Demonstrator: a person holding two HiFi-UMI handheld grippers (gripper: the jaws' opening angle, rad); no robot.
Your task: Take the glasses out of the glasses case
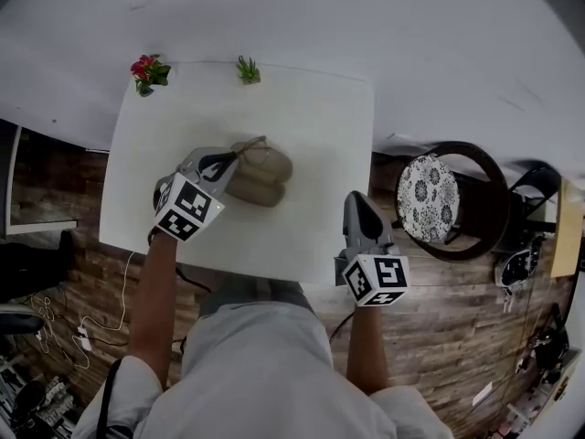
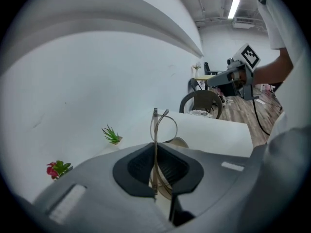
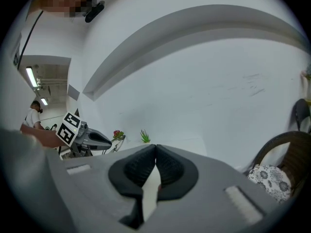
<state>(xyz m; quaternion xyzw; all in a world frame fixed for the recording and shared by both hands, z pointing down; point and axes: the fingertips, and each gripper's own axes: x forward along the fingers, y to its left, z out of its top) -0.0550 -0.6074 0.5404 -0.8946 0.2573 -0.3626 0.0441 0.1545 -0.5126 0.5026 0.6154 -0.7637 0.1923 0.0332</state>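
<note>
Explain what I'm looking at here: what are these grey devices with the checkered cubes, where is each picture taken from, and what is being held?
There is no robot here. A person holds a gripper in each hand, and the marker cubes are part of them. The head view comes from a camera on the person's head, looking down at a white table. The other two views come from cameras riding on each gripper, looking along its jaws. On the table lie a tan case and, at the far edge, a red plant and a green plant. A chair stands to the right. The left gripper is shut on the glasses, held up near the case. The right gripper is shut and empty, off to the side.
</note>
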